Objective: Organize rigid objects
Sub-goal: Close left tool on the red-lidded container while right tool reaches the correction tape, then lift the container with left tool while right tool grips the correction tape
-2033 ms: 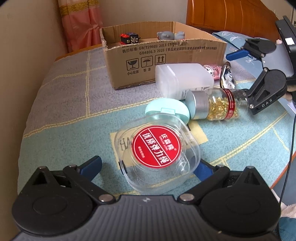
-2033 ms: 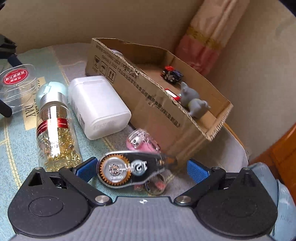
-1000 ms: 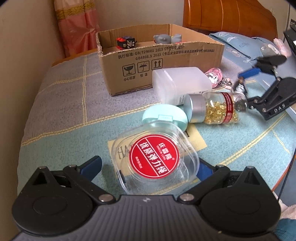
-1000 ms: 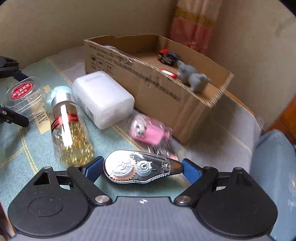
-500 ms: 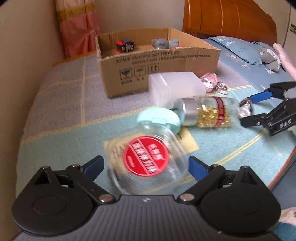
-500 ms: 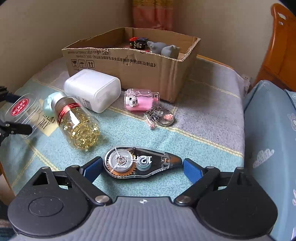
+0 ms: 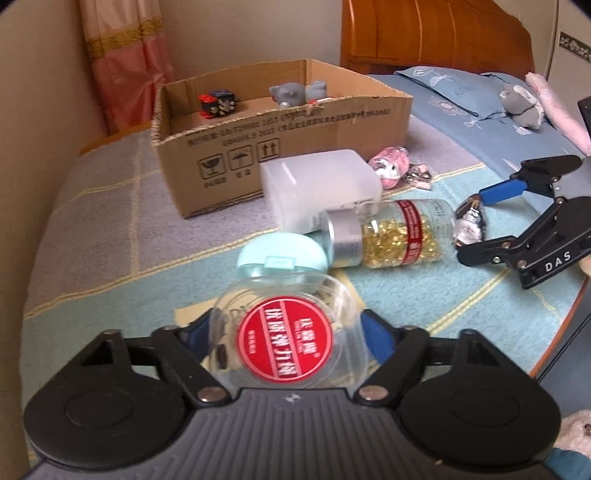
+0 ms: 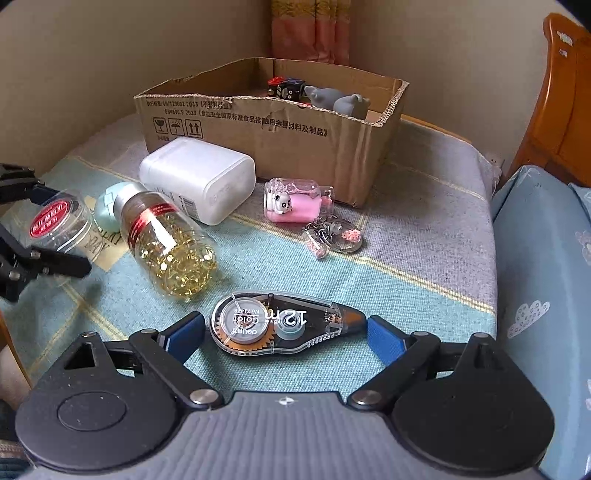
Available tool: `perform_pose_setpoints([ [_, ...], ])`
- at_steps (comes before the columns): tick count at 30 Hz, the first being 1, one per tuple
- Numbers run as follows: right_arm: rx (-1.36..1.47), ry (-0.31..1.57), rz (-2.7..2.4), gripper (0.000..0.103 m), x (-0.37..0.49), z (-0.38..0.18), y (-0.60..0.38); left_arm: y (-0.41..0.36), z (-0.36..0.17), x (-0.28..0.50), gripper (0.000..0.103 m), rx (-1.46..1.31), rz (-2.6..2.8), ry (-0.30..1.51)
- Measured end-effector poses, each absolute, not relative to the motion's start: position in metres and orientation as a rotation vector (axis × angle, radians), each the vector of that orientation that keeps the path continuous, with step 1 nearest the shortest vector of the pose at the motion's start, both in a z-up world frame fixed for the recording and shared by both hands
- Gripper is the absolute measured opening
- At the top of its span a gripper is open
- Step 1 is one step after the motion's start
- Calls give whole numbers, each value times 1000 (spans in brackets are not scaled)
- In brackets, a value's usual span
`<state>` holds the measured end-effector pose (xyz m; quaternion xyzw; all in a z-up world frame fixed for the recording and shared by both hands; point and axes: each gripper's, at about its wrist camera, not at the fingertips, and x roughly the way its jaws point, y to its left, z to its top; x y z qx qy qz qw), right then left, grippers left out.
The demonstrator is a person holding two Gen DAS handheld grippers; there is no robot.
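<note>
My left gripper (image 7: pixel 286 330) is shut on a clear plastic jar with a red round label (image 7: pixel 286 339), held close to the camera above the bed. It shows at the left of the right wrist view (image 8: pixel 59 221). My right gripper (image 8: pixel 286 328) is shut on a correction tape dispenser (image 8: pixel 284 323), gripped end to end and held a little above the blanket. It shows at the right of the left wrist view (image 7: pixel 471 221). An open cardboard box (image 7: pixel 280 147) stands at the back with a dice toy (image 7: pixel 218 103) and a grey figure (image 7: pixel 291 94) inside.
On the blanket lie a bottle of yellow capsules (image 8: pixel 166 247), a white plastic container (image 8: pixel 199 179), a mint round lid (image 7: pixel 282 253), and a pink panda bottle (image 8: pixel 295 203) with a keyring (image 8: pixel 332 236). A blue pillow (image 8: pixel 543 266) lies right, a wooden headboard (image 7: pixel 432 33) behind.
My right gripper has lifted the tape dispenser away from the box and keyring, back toward the near right. My left gripper has closed in around the red-label jar and raised it.
</note>
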<state>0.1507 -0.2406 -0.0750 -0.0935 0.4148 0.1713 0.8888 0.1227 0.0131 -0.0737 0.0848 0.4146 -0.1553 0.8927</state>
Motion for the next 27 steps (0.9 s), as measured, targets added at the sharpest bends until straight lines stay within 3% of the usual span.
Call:
perform_pose_setpoints([
  [14, -191, 863, 357, 93, 150, -69, -243, 19, -63, 125, 75, 170, -344, 870],
  [27, -200, 760, 407, 93, 160, -11, -243, 17, -7, 140, 75, 234, -384, 793],
])
